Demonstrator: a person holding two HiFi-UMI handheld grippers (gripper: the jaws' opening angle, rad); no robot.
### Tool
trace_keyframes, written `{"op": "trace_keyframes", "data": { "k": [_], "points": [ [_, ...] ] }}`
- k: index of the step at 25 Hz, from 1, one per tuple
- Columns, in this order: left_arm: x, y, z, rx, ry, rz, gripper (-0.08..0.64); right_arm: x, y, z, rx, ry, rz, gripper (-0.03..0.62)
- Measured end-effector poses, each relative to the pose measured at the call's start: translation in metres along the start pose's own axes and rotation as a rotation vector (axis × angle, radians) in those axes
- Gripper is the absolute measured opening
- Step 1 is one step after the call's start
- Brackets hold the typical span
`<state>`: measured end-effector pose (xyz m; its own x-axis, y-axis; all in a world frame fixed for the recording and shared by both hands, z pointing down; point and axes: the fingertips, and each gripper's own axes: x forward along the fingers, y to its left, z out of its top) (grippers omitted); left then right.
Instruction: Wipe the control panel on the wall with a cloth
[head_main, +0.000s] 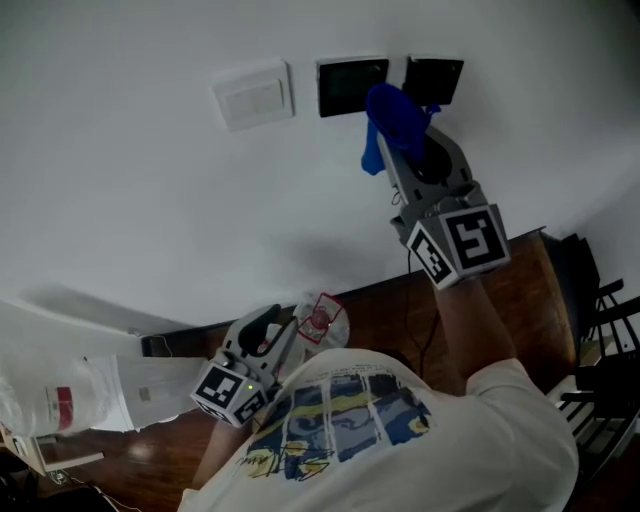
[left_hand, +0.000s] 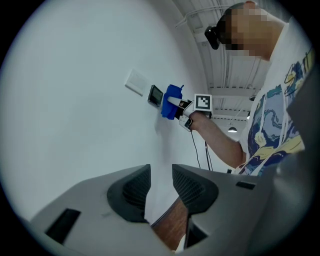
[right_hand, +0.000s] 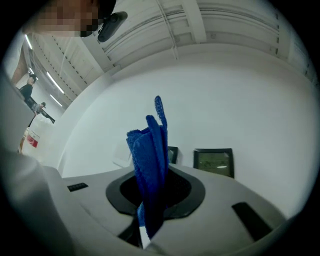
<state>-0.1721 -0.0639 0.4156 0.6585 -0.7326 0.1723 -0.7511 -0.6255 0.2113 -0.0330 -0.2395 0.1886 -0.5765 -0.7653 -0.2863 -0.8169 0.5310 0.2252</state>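
Two dark control panels (head_main: 350, 85) (head_main: 436, 80) are set in the white wall, with a white switch plate (head_main: 252, 97) to their left. My right gripper (head_main: 400, 135) is raised to the wall between the panels, shut on a bunched blue cloth (head_main: 395, 118). In the right gripper view the cloth (right_hand: 150, 155) stands up out of the jaws, half hiding one panel (right_hand: 172, 154); the other panel (right_hand: 213, 162) shows whole. My left gripper (head_main: 272, 335) hangs low by my chest, its jaws slightly apart and holding nothing (left_hand: 160, 187). It looks up at the cloth (left_hand: 172, 101).
A brown wooden surface (head_main: 390, 310) runs below the wall. A clear plastic bag with a red item (head_main: 322, 318) lies by the left gripper. A white bag with a red label (head_main: 60, 400) sits at the left, and black chair frames (head_main: 600, 340) stand at the right.
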Motion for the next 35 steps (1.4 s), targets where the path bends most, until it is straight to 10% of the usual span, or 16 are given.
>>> {"op": "trace_keyframes", "data": {
  "k": [9, 28, 35],
  "points": [
    [0.03, -0.018, 0.008, 0.022, -0.001, -0.011, 0.112, -0.043, -0.094, -0.017, 0.03, 0.026, -0.156, 0.086],
    [0.076, -0.054, 0.045, 0.019, -0.041, 0.26, 0.112, -0.177, -0.069, -0.096, 0.167, 0.197, 0.134, 0.086],
    [0.07, -0.086, 0.052, 0.08, -0.043, 0.256, 0.112, -0.216, -0.088, -0.087, 0.171, 0.174, 0.088, 0.086]
  ]
}}
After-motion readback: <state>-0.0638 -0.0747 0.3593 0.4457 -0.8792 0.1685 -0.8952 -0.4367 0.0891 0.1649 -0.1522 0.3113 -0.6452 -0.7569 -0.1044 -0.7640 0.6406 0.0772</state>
